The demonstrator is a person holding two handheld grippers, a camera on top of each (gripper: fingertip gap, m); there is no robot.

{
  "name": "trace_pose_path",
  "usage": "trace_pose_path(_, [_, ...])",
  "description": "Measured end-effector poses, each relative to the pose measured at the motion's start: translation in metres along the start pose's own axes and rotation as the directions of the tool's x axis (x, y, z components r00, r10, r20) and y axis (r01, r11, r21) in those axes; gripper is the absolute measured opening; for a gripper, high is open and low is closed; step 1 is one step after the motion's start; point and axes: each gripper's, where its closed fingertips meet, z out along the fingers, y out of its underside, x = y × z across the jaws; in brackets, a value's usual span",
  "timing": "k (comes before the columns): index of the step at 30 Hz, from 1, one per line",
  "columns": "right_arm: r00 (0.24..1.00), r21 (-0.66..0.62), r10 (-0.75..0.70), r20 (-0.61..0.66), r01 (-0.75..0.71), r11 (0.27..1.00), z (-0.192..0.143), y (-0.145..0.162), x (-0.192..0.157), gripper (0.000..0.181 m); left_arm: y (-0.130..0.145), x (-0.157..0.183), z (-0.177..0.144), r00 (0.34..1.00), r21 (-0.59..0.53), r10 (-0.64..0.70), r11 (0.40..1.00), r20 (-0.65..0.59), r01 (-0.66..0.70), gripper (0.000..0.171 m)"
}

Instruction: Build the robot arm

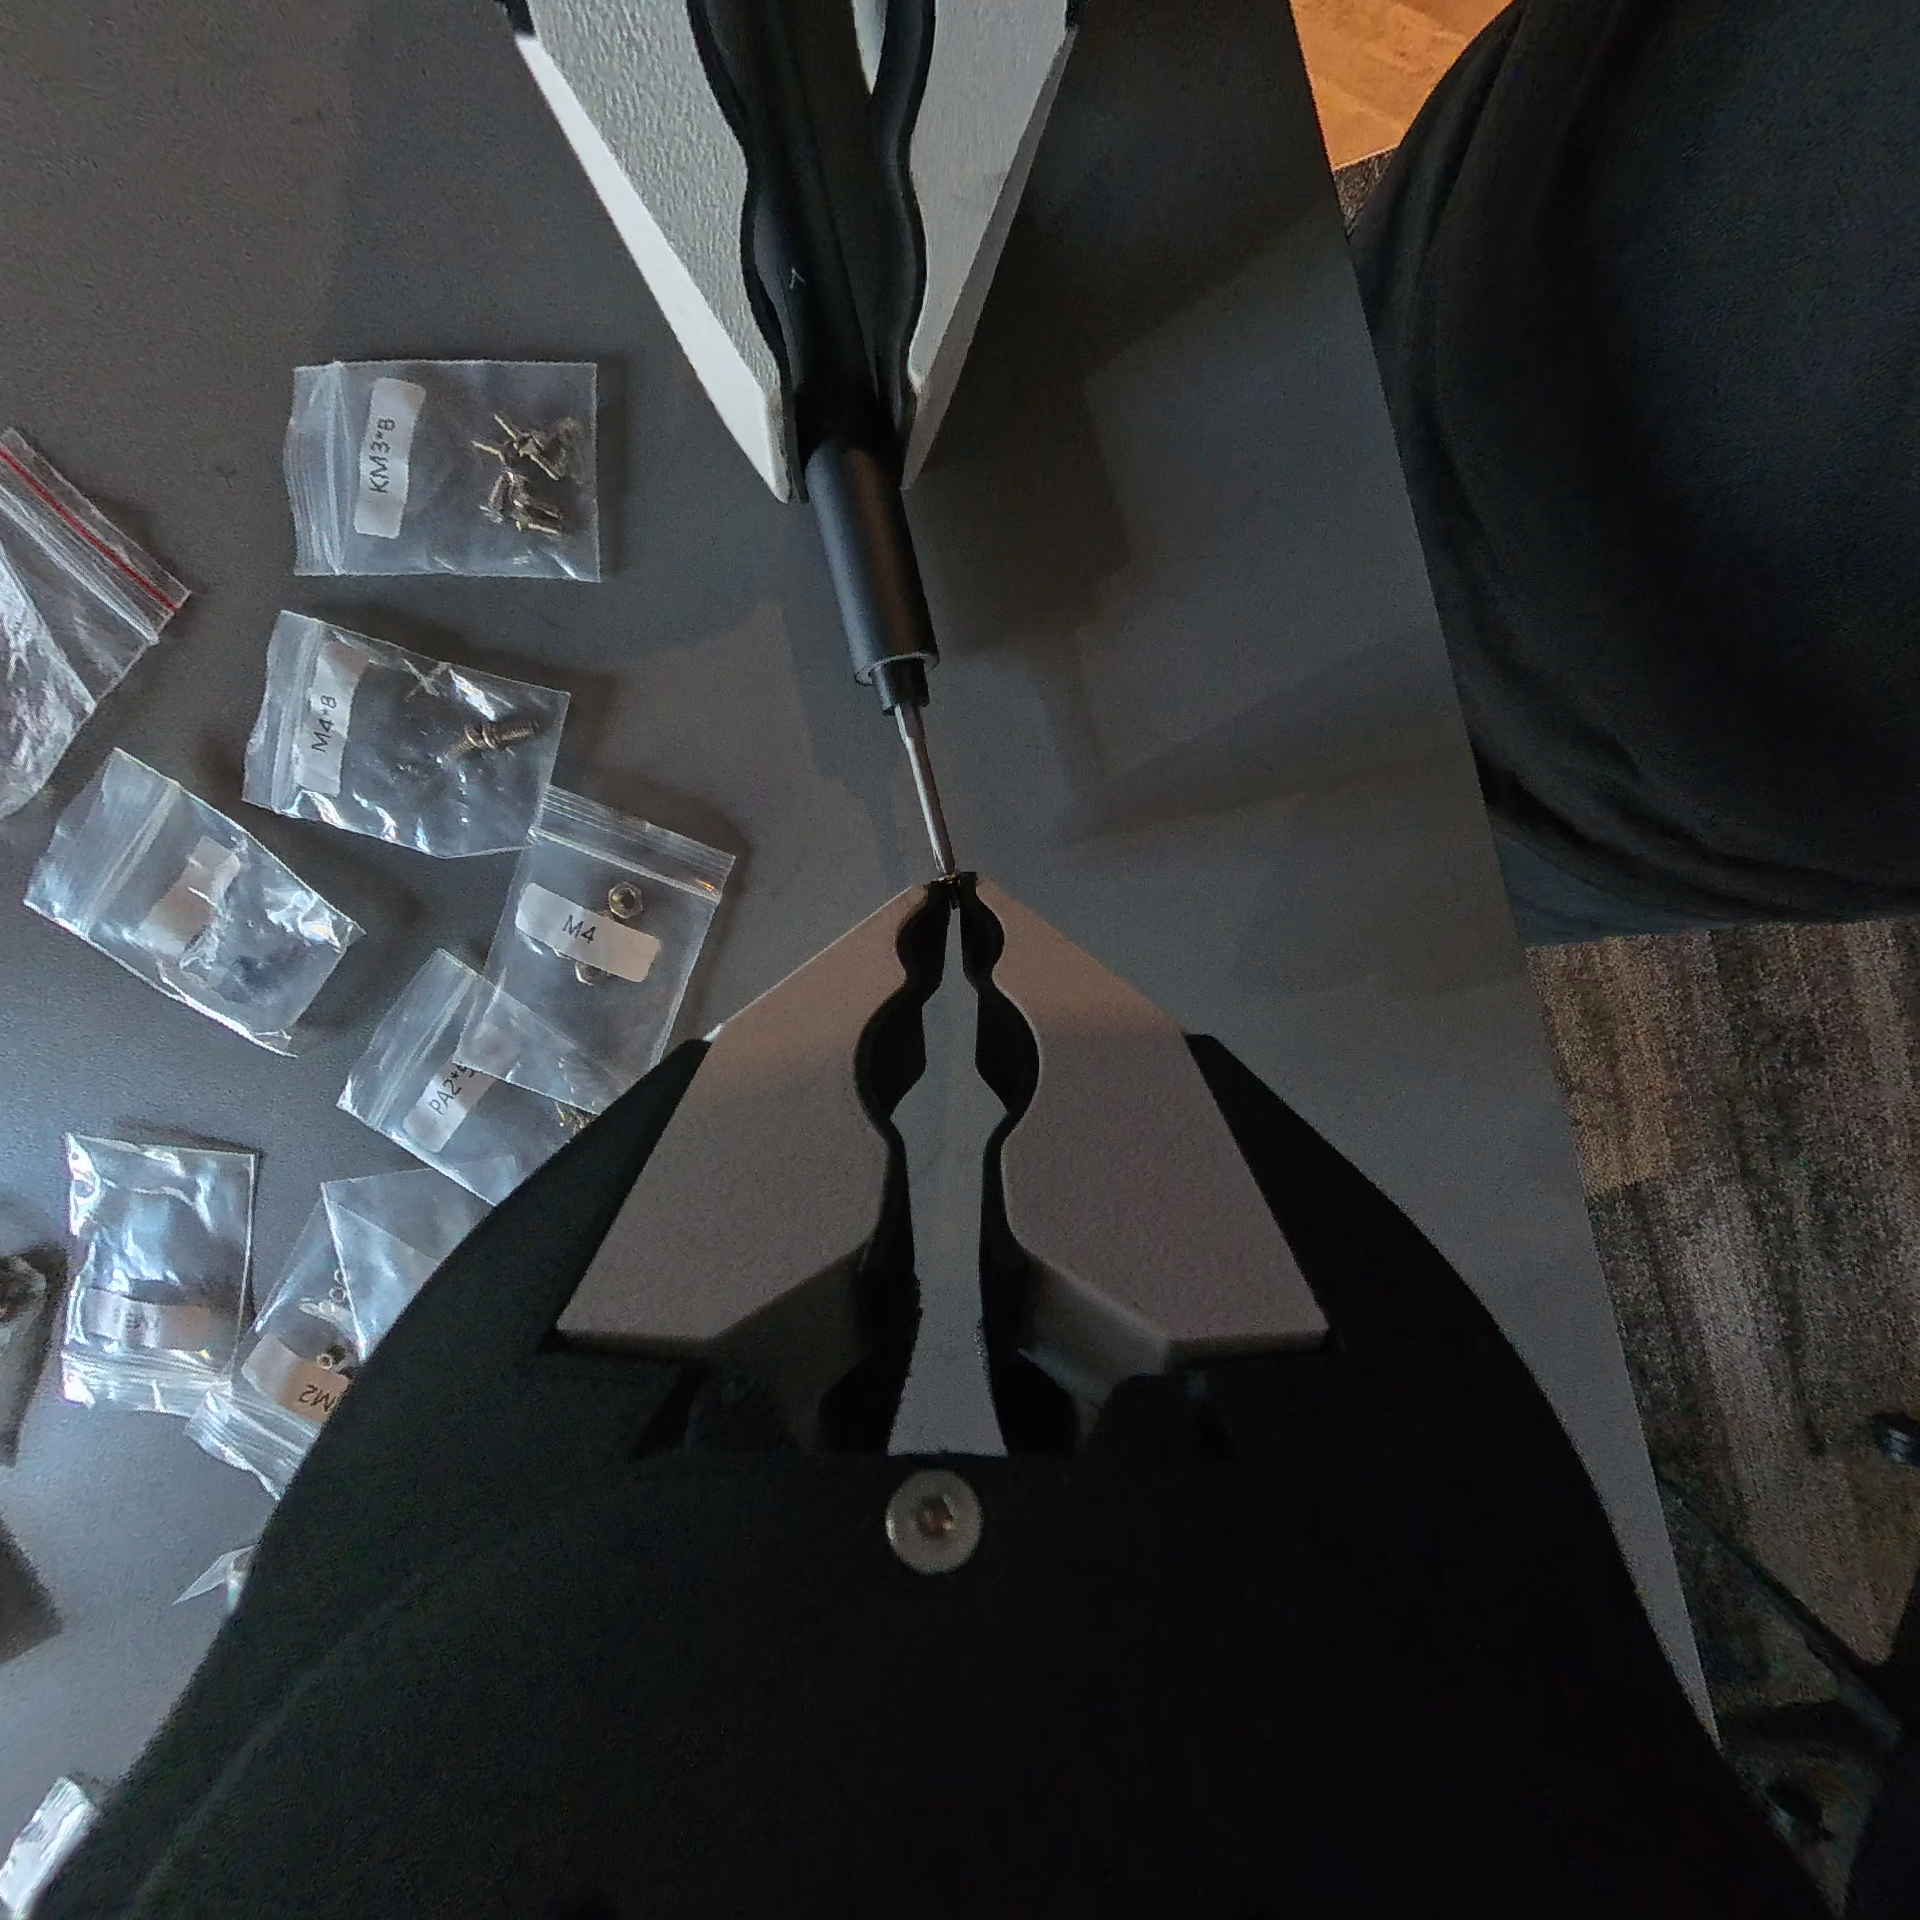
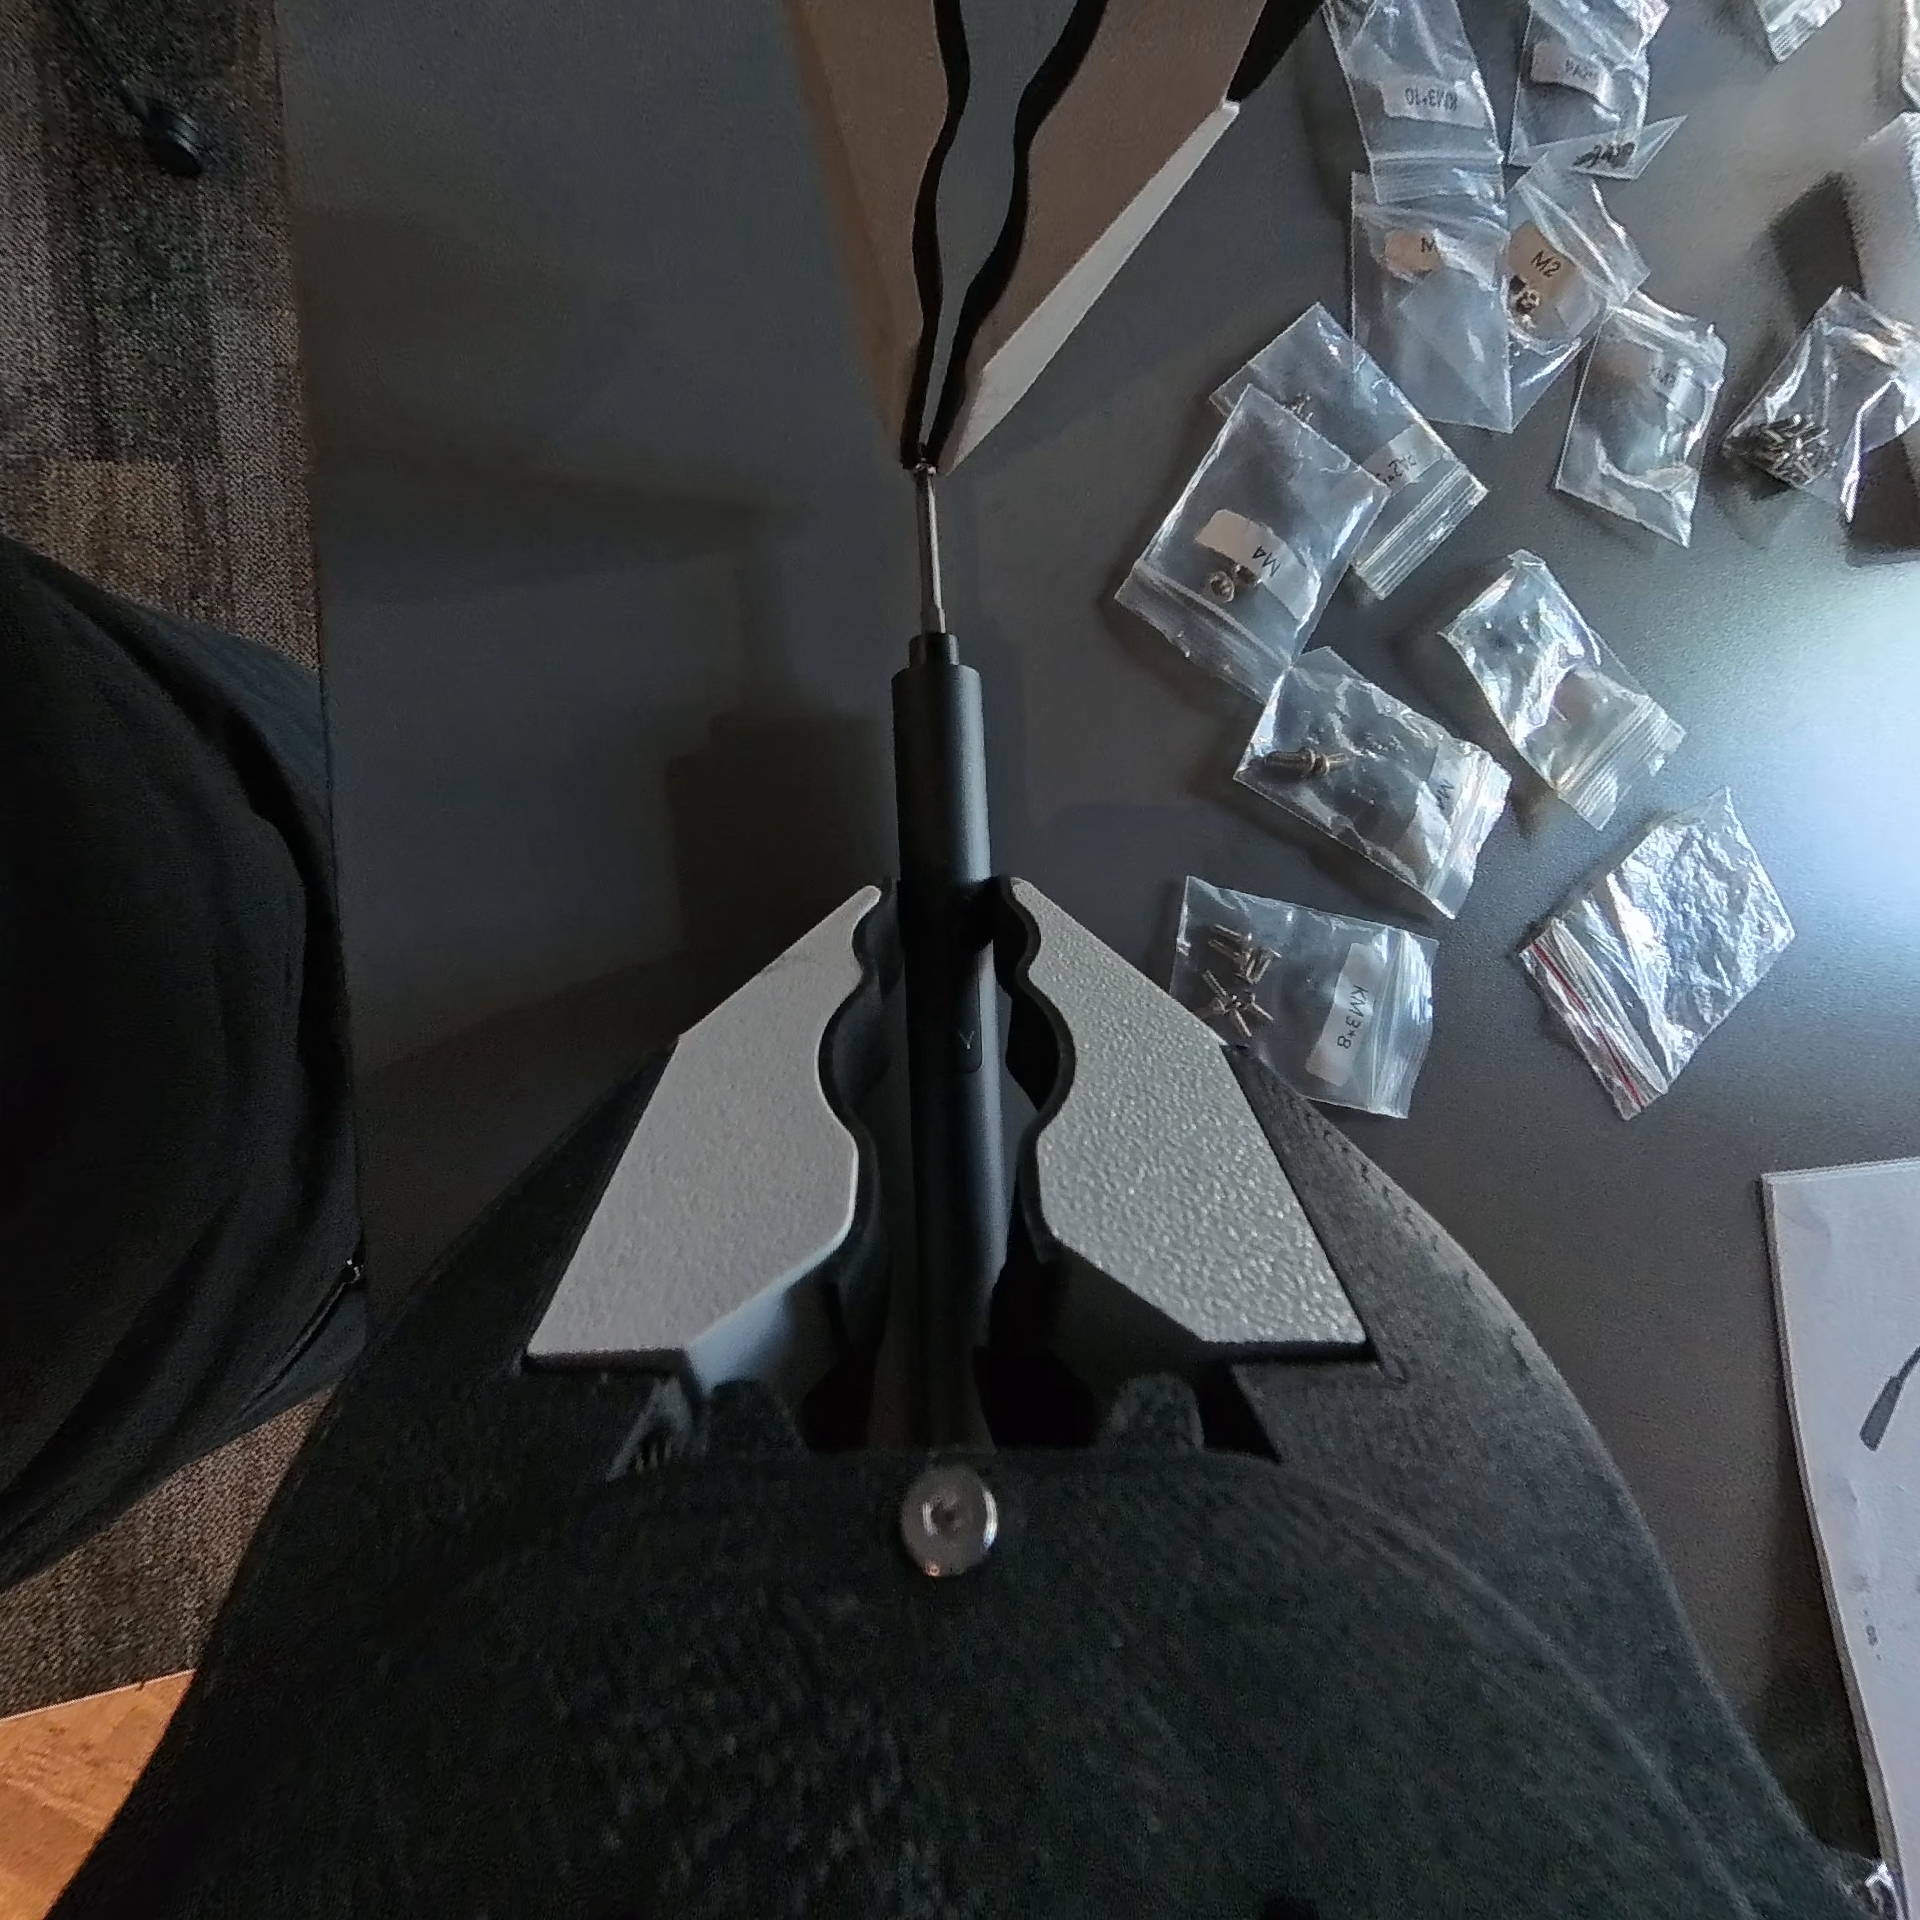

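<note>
**Screwdriver tip meets a tiny part between your two grippers**

Your right gripper [image 2: 940,894] is closed tight around a black electric screwdriver [image 2: 938,790]. Its body lies between the two grey fingers and sticks out past the tips. The thin metal bit [image 1: 928,800] points straight at your left gripper [image 1: 953,888].

Your left gripper is pinched almost all the way closed. Its black pads [image 1: 977,935] hold a very small dark part [image 1: 951,881] right at the tips. It is too small to tell what it is. The bit touches that part, or is just beside it.

Both grippers hang over a dark grey table [image 1: 1195,644], near its edge.

Many small clear zip bags [image 1: 447,468] lie on the table, off to one side of the grippers. Some hold little silver screws [image 2: 1236,977] or nuts, and most have a white label. One bag has a red stripe [image 2: 1652,987]. A white sheet of paper [image 2: 1849,1403] lies near the bags. A person's dark clothing [image 1: 1662,468] shows past the table edge, over grey carpet [image 1: 1745,1195].
</note>
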Motion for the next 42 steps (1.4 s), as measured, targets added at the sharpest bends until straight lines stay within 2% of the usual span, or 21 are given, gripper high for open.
trace_pose_path(4, [1.0, -0.008, -0.006, 0.0, 0.006, 1.0, 0.0, 0.0, 0.0, 0.016, 0.0, 0.001, 0.0, 1.0, -0.008, -0.006, 1.0, -0.008, 0.006, 0.0])
trace_pose_path(13, [1.0, -0.016, -0.022, -0.003, 0.022, 1.0, 0.002, -0.003, -0.001, 0.016, 0.007, 0.002, 0.004, 0.996, -0.123, -0.047, 0.992, -0.077, 0.038, 0.0])
trace_pose_path(18, [1.0, -0.006, -0.01, -0.001, 0.01, 1.0, 0.003, -0.004, -0.001, 0.017, 0.008, 0.001, 0.006, 0.996, -0.118, -0.048, 0.992, -0.072, 0.04, 0.0])
trace_pose_path(26, [1.0, 0.019, 0.014, 0.002, -0.014, 1.0, 0.003, -0.004, 0.0, 0.017, 0.007, -0.001, 0.003, 0.994, -0.078, -0.084, 0.994, -0.064, 0.079, 0.014])
trace_pose_path(29, [0.999, 0.033, 0.032, -0.002, -0.032, 0.999, 0.002, -0.004, 0.001, 0.017, 0.0, -0.011, -0.011, 0.993, -0.018, -0.119, 0.993, -0.013, 0.119, 0.021])
trace_pose_path(31, [0.999, 0.058, 0.053, -0.008, -0.053, 0.997, 0.0, -0.005, 0.004, 0.016, -0.009, -0.026, -0.032, 0.978, 0.079, -0.199, 0.978, 0.061, 0.194, 0.027])
trace_pose_path(33, [0.998, 0.095, 0.066, -0.017, -0.064, 0.993, -0.004, -0.007, 0.007, 0.016, -0.024, -0.036, -0.06, 0.94, 0.236, -0.329, 0.924, 0.09, 0.301, 0.03])
trace_pose_path(35, [0.997, 0.126, 0.059, -0.052, -0.052, 0.991, -0.009, -0.011, 0.013, 0.016, -0.039, -0.039, -0.083, 0.89, 0.365, -0.452, 0.84, 0.061, 0.402, 0.036])
trace_pose_path(37, [0.995, 0.156, 0.029, -0.093, -0.014, 0.988, -0.013, -0.017, 0.019, 0.016, -0.055, -0.036, -0.09, 0.866, 0.408, -0.5, 0.791, 0.0, 0.456, 0.031])
trace_pose_path(39, [0.992, 0.188, -0.037, -0.122, 0.059, 0.98, -0.016, -0.028, 0.021, 0.016, -0.069, -0.028, -0.082, 0.868, 0.349, -0.487, 0.8, -0.097, 0.488, 0.031])
trace_pose_path(42, [0.97, 0.201, -0.159, -0.184, 0.195, 0.96, -0.02, -0.043, 0.025, 0.015, -0.069, -0.029, -0.062, 0.84, 0.179, -0.51, 0.823, -0.188, 0.539, 0.036])
